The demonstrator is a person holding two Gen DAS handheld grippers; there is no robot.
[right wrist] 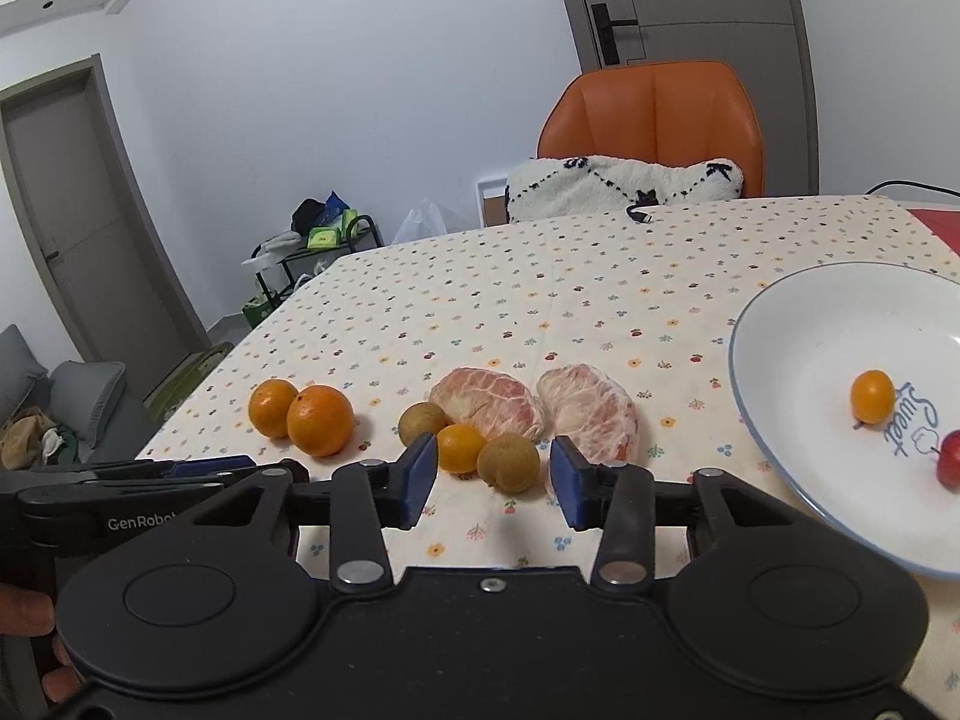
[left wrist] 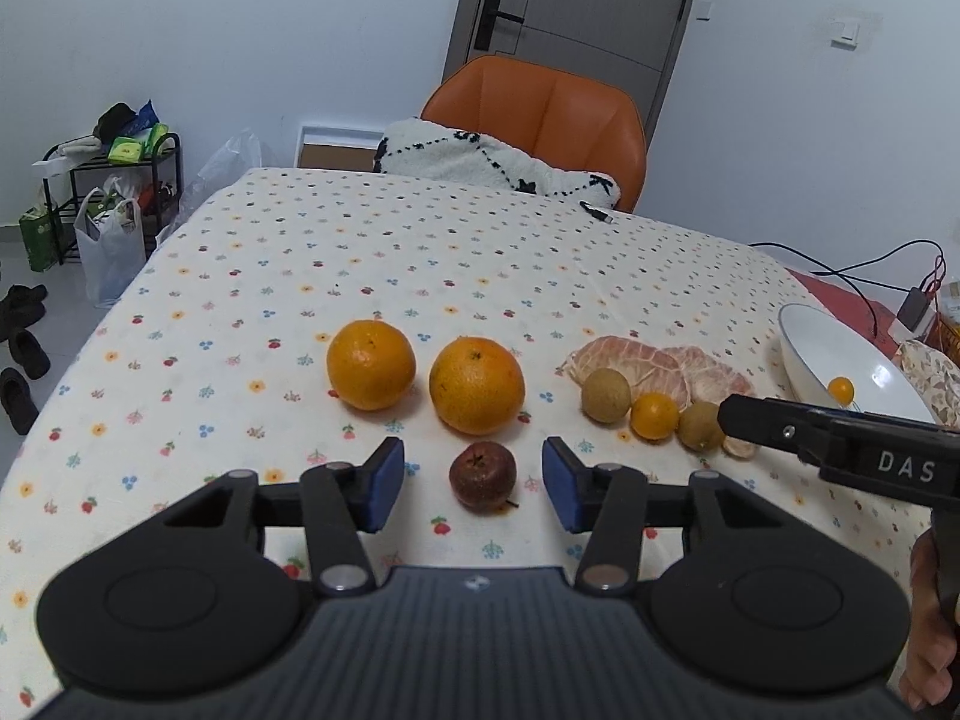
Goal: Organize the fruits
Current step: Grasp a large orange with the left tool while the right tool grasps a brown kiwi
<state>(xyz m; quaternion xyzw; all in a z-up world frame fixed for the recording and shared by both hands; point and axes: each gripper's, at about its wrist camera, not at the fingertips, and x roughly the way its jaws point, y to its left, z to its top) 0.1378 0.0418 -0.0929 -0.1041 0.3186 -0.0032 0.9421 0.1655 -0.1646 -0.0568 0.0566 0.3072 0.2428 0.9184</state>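
Your left gripper (left wrist: 474,483) has its blue pads apart, with the small dark red fruit (left wrist: 483,476) lying on the table between them; a gap shows on each side, so neither pad presses on it. Just past that fruit sit two oranges (left wrist: 477,384), side by side on the flowered tablecloth (left wrist: 300,252).

Your right gripper (right wrist: 493,477) is also parted and grips nothing. The nearer brown round fruit (right wrist: 509,461) lies between its fingertips and a little ahead of them, clear of both pads. The small orange fruit (right wrist: 461,447) touches that brown one on its left, just beyond the left pad, and a second brown fruit (right wrist: 422,422) sits behind it. Two peeled pomelo pieces (right wrist: 489,401) lie just behind this cluster, the right one reaching down close behind the right pad.

To the right, well apart from the pads, the white plate (right wrist: 780,348) holds a small orange fruit and a red one at the frame's edge. Farther off, an orange chair (right wrist: 654,114) stands behind the table.
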